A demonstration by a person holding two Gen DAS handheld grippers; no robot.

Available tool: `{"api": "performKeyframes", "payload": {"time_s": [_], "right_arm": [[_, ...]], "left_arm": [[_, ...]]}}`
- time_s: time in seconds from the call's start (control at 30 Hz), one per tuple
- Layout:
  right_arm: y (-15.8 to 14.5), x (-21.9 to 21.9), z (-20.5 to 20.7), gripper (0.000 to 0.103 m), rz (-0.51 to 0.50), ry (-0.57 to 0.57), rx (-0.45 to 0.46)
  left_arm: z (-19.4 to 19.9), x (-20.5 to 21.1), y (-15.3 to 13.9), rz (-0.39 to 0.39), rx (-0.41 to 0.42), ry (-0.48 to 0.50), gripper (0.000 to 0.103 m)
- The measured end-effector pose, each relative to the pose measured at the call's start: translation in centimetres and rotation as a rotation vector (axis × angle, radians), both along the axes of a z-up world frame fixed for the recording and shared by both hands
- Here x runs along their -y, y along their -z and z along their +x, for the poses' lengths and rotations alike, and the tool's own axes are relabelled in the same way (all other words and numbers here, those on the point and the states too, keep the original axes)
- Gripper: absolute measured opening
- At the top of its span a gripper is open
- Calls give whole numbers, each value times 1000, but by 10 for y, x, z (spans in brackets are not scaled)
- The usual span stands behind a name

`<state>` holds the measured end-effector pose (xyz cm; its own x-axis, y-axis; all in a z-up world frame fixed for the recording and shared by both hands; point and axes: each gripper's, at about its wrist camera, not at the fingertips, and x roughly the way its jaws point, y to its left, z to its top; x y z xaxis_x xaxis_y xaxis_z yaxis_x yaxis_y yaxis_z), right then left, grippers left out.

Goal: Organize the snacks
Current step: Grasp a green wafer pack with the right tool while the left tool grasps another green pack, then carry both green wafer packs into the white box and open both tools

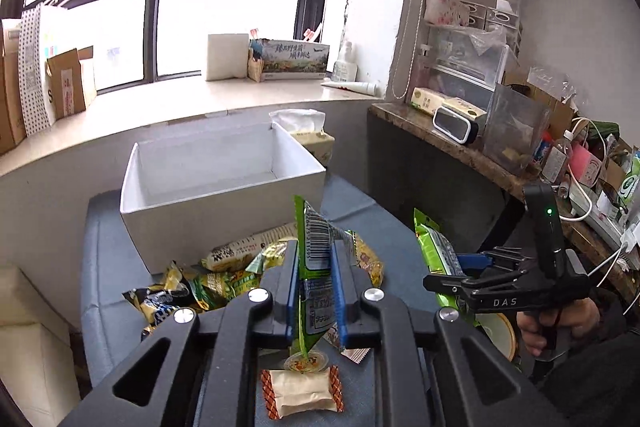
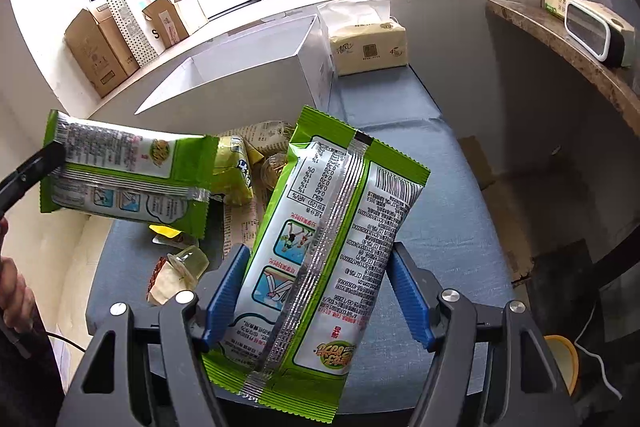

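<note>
Now both my grippers carry a packet each. My left gripper point(image 1: 316, 267) is clamped tight on a flat green-and-silver foil snack packet point(image 1: 314, 255), held edge-on between the blue pads, its barcoded end sticking up above the fingertips. My right gripper point(image 2: 320, 291) holds a second, matching green foil snack packet point(image 2: 332, 247) across its width, jaws set about as wide as the packet; the left pad presses its edge, the right looks to touch only at the lower edge.

Handling, as I judge it: these packets are light, thin, and crinkly. The film is slick, and the crimped end seals are the stiffest part. Contents feel-wise unknown, probably soft or brittle, so I would not squeeze harder. The edge-on hold in the left is secure; the flatwise hold in the right looks looser, and the packet could pivot or slide if swung fast. Best purchase is across the flat faces near the middle or on a crimped seal.

Destination, presumably: the open white cardboard box point(image 1: 224, 203) at the far end of the blue-grey padded table point(image 1: 104, 251), empty as far as I can see. A loose heap of yellow and green snack bags point(image 1: 208, 283) lies just in front of it. Nearer me lie a small beige wrapped sweet with orange-red patterned ends point(image 1: 302, 393) and a clear jelly cup point(image 1: 306, 363). Those little pieces are small and low, needing a narrow pinch.
</note>
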<state>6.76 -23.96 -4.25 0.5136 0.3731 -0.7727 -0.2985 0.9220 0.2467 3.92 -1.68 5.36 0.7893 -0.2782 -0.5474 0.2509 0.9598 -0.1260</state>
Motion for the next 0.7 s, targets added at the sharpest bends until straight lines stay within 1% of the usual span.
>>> {"api": "performKeyframes", "payload": {"time_s": [0.17, 0.27, 0.33, 0.37, 0.43, 0.5, 0.57, 0.63, 0.7], "right_arm": [[-13, -2, -1, 74, 18, -12, 44], [-33, -10, 8, 74, 38, -37, 88], [-52, -21, 17, 74, 39, -61, 139], [-61, -29, 23, 74, 29, -77, 169], [-79, -45, 38, 74, 14, -107, 228], [-92, -63, 59, 75, -4, -128, 259], [-105, -78, 85, 74, 9, -149, 293], [-116, -92, 112, 75, 26, -156, 298], [-121, -105, 139, 75, 61, -174, 303]], "left_arm": [[-4, -6, -24, 36, 41, -46, 17], [4, -16, -40, 39, 74, -80, 17], [14, -22, -51, 44, 97, -107, 17], [21, -25, -55, 52, 107, -118, 17], [38, -30, -65, 95, 137, -156, 17], [59, -38, -71, 112, 147, -187, 17], [82, -46, -75, 144, 168, -235, 17], [108, -56, -74, 142, 158, -271, 17], [132, -65, -68, 148, 150, -283, 17]]}}
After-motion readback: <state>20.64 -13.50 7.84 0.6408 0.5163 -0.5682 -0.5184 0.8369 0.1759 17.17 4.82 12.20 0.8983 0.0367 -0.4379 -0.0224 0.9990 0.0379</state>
